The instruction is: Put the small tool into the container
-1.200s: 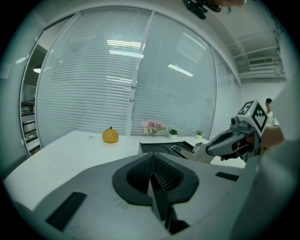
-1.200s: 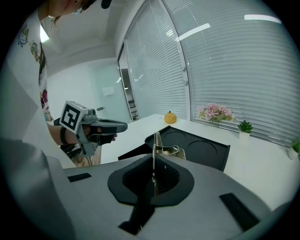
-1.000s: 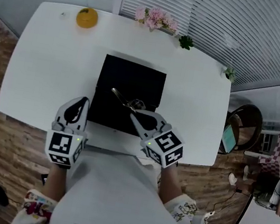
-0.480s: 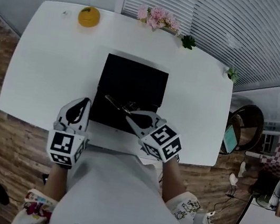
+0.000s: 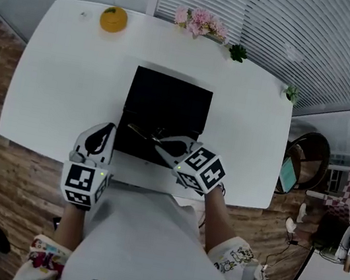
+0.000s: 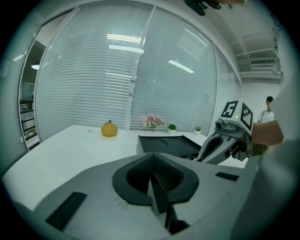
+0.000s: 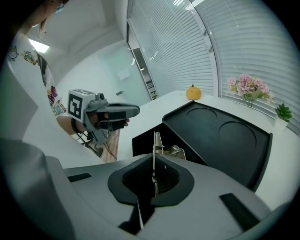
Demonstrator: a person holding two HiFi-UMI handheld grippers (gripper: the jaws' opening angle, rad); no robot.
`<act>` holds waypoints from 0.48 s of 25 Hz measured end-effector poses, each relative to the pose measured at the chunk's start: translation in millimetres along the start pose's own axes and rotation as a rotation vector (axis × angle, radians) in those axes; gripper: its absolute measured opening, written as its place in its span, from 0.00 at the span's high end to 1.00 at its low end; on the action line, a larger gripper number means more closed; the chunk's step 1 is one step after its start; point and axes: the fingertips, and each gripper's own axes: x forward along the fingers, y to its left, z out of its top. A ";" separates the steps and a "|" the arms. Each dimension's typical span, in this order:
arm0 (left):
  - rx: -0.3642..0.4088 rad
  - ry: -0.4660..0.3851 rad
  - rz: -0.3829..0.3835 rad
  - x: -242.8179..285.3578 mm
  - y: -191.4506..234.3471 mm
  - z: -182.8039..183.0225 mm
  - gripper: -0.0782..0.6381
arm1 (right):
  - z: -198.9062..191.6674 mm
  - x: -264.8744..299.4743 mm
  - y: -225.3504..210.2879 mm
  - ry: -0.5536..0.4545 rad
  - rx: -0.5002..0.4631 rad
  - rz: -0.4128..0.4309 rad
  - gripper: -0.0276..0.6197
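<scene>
The black container (image 5: 169, 98) lies open in the middle of the white table (image 5: 59, 75), its flat far half marked with two round recesses (image 7: 220, 133). My right gripper (image 5: 162, 146) hovers over the container's near edge, shut on a small thin metal tool (image 5: 141, 131). In the right gripper view the tool (image 7: 157, 146) sticks out past the jaws above the dark near compartment. My left gripper (image 5: 101, 130) hangs at the container's left near corner, shut with nothing in it (image 6: 152, 176).
An orange (image 5: 114, 19) sits at the table's far left. Pink flowers (image 5: 201, 21) and two small green plants (image 5: 238, 52) line the far edge by the blinds. The table's near edge is right below both grippers. A person stands far off (image 6: 268, 108).
My right gripper has swung left and a little nearer with the tool, so the tool's tip is now lower over the container's near left part. The left gripper has barely moved.
</scene>
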 end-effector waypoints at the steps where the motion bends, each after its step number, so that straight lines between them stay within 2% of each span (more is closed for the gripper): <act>1: -0.001 0.004 0.000 0.4 0.2 -1.2 0.88 | -1.0 2.0 -0.4 0.009 -0.001 0.007 0.95; 12: -0.014 0.035 0.004 5.7 3.8 -9.3 0.88 | -12.7 19.2 -4.0 0.112 0.020 0.097 0.95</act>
